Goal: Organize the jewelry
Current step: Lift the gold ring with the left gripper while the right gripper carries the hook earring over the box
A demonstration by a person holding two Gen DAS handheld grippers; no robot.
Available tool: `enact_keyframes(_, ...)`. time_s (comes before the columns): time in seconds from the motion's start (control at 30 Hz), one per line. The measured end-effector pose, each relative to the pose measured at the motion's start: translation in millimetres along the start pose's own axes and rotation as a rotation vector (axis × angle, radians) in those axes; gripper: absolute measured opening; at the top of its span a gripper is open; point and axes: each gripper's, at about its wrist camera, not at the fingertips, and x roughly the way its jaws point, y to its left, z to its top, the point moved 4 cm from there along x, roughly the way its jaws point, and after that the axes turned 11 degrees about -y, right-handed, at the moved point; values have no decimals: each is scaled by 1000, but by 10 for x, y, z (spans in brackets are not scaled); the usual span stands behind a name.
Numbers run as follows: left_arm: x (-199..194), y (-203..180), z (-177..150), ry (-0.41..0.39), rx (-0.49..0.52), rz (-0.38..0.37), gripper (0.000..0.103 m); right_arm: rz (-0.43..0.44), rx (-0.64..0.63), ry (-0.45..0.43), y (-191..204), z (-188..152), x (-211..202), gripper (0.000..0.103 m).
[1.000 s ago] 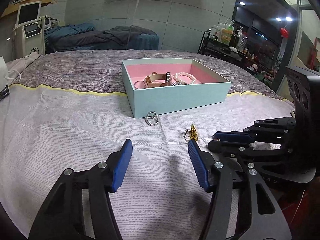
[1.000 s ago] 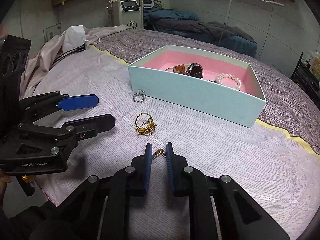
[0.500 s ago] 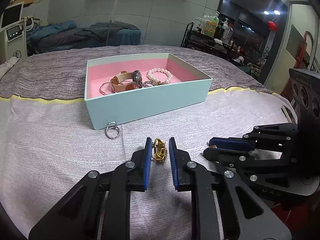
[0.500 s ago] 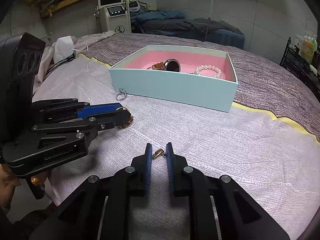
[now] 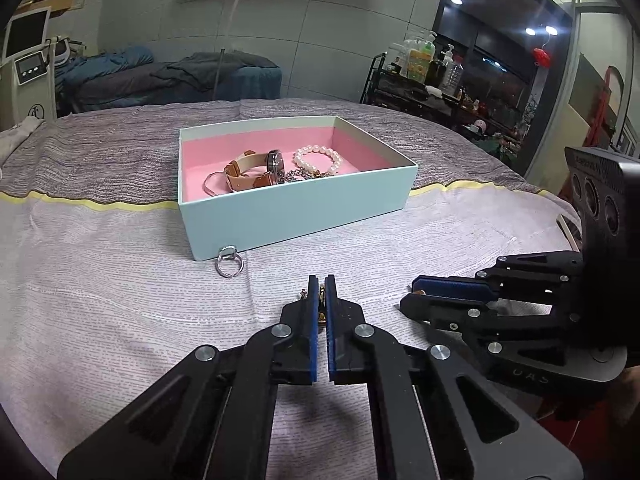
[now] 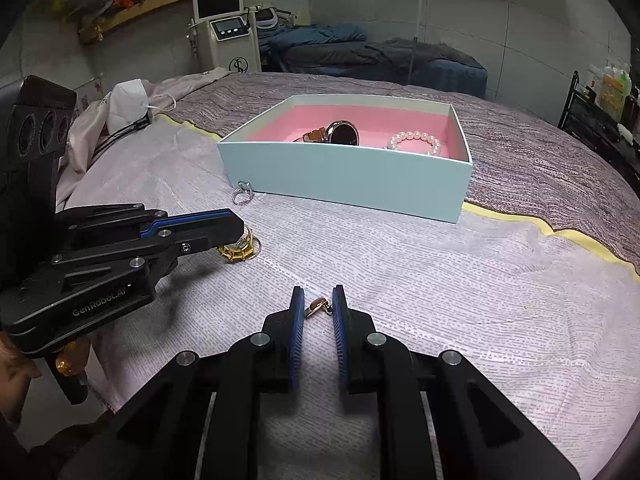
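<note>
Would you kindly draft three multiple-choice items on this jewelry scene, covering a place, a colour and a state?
1. Where does the silver ring lie?
A. inside the box
B. on the cloth against the box's front wall
C. in the right claw

2. What colour is the box lining?
A. pink
B. yellow
C. black

3. What is the state of the left claw?
A. wide open
B. shut on the gold ring
C. out of view

Answers:
1 B, the ring sits outside, at the wall's foot.
2 A, the floor under the watch is pink.
3 B, gold shows between the closed pads.
</note>
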Motion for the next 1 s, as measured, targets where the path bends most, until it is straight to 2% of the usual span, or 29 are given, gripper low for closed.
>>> enact_keyframes(0.3, -217, 12, 102, -32, -2, -4, 3, 32, 24, -50, -3, 70, -125, 14)
enact_keyframes(0.53, -228, 70, 415, -77, -2, -19, 3, 41, 12, -126, -14, 356, -214, 14)
enact_keyframes(0.77, 50, 198, 718, -89, 14, 3, 3, 28, 17, -200, -159, 741, -153, 14)
enact_keyframes(1.0, 449, 341, 796, -44, 13, 35, 3, -13, 37, -191, -360, 977, 158, 14)
